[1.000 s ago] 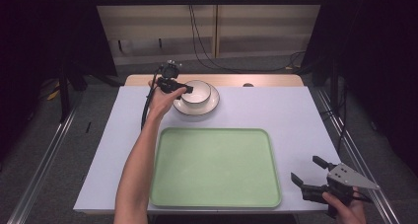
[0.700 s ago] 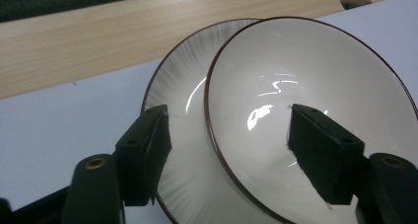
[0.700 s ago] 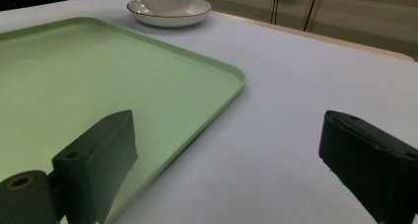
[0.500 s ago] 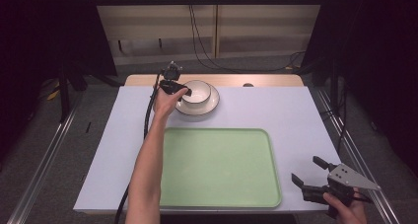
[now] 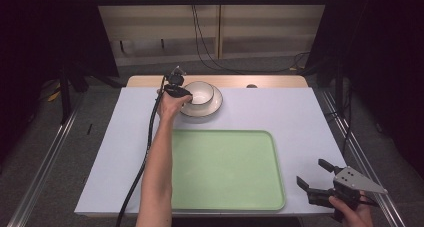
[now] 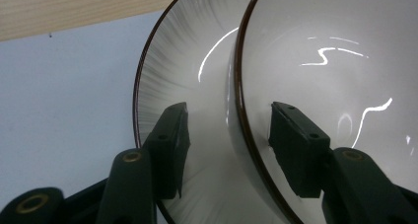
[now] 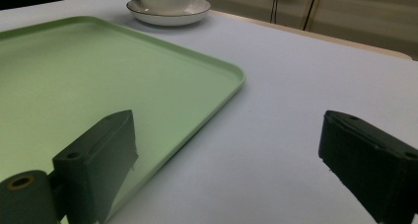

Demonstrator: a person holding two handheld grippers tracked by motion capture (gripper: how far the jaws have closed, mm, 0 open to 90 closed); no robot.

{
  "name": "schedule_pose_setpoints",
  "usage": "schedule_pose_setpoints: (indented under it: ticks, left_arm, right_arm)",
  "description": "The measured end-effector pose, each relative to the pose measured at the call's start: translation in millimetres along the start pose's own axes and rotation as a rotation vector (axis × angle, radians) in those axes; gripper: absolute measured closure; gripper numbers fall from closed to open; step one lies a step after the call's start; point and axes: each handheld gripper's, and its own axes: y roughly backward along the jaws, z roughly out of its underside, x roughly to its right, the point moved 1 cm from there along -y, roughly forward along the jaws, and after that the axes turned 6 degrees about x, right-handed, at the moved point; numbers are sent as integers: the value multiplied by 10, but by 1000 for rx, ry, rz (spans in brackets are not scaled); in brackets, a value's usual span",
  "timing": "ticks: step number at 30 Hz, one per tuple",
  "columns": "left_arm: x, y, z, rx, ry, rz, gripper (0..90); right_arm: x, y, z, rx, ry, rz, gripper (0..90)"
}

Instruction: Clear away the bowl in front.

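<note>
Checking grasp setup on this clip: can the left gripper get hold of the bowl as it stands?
Probably yes. The left gripper straddles the wall of the bowl, one jaw inside, one outside over the plate. The jaws have just been closing, with nothing in between but the wall.

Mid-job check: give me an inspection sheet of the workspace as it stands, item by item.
Surface: white table sheet, wooden strip along the far edge.
Job's things: white bowl sits in a saucer at the far side; green tray in front is bare.
Clutter: one small dark object on the wooden strip, too small to tell what it is.
Grippers: left gripper straddles the bowl's rim, one jaw inside, one outside; jaws have just been closing, pads not yet pressing. Right gripper open, at the near right corner.
Cables: left gripper's cable trails along the forearm.
Surroundings: metal rails, dark curtains, wall cables behind.
</note>
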Motion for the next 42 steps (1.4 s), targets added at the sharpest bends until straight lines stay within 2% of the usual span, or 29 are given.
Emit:
schedule_pose_setpoints:
  ticks: [1, 3, 4, 6, 7, 11, 12, 13, 15, 16, 18, 28, 30, 31, 36, 37, 41, 42]
  left_arm:
    - [5, 1, -2, 1, -3, -8, 577]
    - [22, -2, -3, 6, 14, 8, 659]
    - [31, -4, -5, 10, 33, 2, 678]
    - [40, -8, -6, 14, 45, 0, 702]
    - [34, -7, -5, 11, 73, 12, 708]
    - [-10, 28, -11, 7, 107, 27, 760]
    - [-15, 50, -19, 21, 129, 23, 803]
    - [-15, 50, -19, 21, 129, 23, 812]
    - [-6, 60, -26, 31, 132, 26, 823]
    - [-12, 68, -36, 12, 117, 30, 830]
    - [-23, 66, -40, 15, 117, 23, 831]
    - [-52, 71, -30, 13, 168, 60, 828]
    - [-59, 74, -29, 11, 160, 58, 829]
    - [-47, 76, -32, 6, 175, 68, 828]
    - [-35, 88, -45, 0, 158, 58, 828]
    - [-17, 82, -44, 12, 184, 58, 828]
    - [-45, 118, -46, -2, 153, 61, 828]
    - [-37, 116, -51, 9, 170, 62, 828]
  right_arm:
    - [1, -4, 1, 0, 1, -5, 71]
    - [-2, -5, 0, 1, 2, -3, 71]
    - [-5, -4, 1, -1, 4, -9, 71]
    - [-10, -1, 0, 0, 5, -7, 70]
    - [-8, 0, -1, 0, 3, -9, 71]
    - [-6, 1, -1, 0, -1, -11, 71]
    - [-7, 0, -1, 0, 1, -11, 71]
    - [-7, 0, -1, 0, 1, -11, 71]
    - [-6, 1, -1, 0, -2, -12, 71]
    - [-5, -2, -1, 0, 0, -14, 71]
    - [-8, -4, -1, 1, 0, -10, 70]
    - [0, -3, 0, 0, -1, -13, 70]
    - [-2, -5, 0, 2, -3, -13, 71]
    - [-3, -6, 0, 2, -3, -13, 70]
    - [-1, -10, 0, 0, -5, -10, 71]
    - [-2, -9, -1, -2, -5, -14, 71]
    - [0, -10, 1, 1, -10, -12, 71]
    - [2, -11, 2, 1, -7, -13, 71]
